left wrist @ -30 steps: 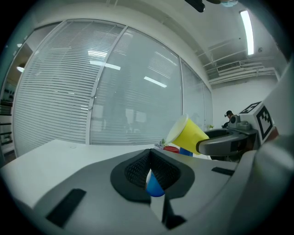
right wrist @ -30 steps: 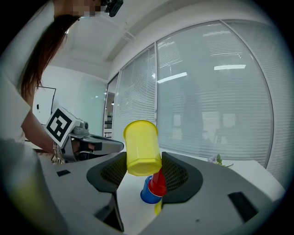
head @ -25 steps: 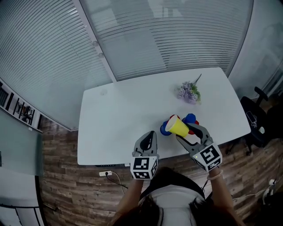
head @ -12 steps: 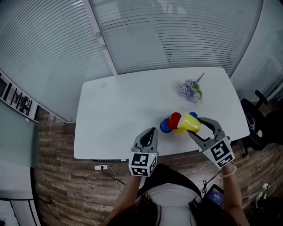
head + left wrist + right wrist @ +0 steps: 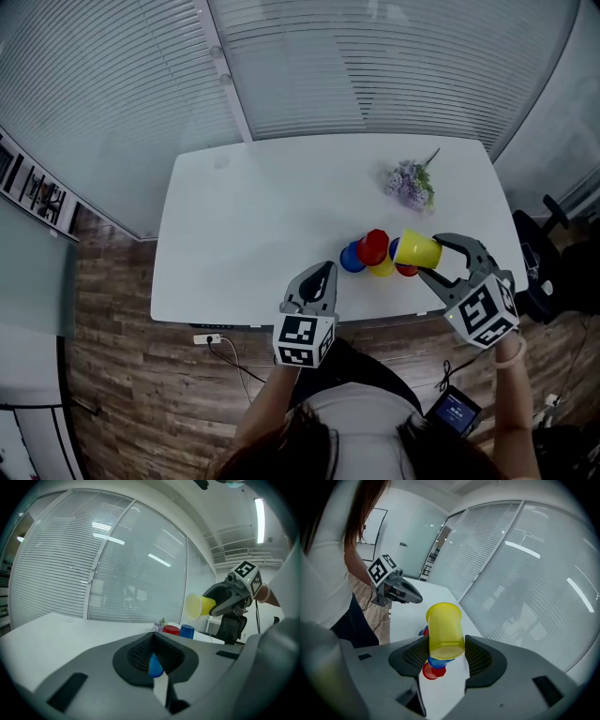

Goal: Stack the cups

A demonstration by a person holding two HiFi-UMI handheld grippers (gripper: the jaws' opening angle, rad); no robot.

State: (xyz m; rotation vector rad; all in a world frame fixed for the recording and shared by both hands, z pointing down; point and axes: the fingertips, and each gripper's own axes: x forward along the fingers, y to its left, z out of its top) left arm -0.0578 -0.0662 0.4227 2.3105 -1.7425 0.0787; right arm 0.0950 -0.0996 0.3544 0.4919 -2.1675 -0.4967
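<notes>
Grips a yellow cup (image 5: 444,629) in the right gripper (image 5: 447,654), jaws spread wide and pressed on both sides of the cup's closed end, open rim pointing away from the tool. Holds it on its side, clear of the white table (image 5: 244,216), above and at the near right edge of the cluster of loose cups (image 5: 375,255). Shows, directly under the held cup and just past the jaw tips, a blue cup (image 5: 437,662) and a red cup (image 5: 431,671), both lower than the tool. Picks out, in the head view, more of the cluster ahead of the right gripper and to its left: a second yellow cup (image 5: 382,269) tucked among red and blue ones, all touching or overlapping (exact count hard to make out). Holds the left gripper (image 5: 322,274) low over the table's near edge, jaws pressed together with nothing clamped, only a patch of blue visible at their seam in the left gripper view. Puts the cluster just ahead of the left gripper's tips and slightly to its right, with the held cup higher and farther right. Finds a small bunch of purple flowers (image 5: 412,186) lying on the table well beyond both tools, past the cups.
</notes>
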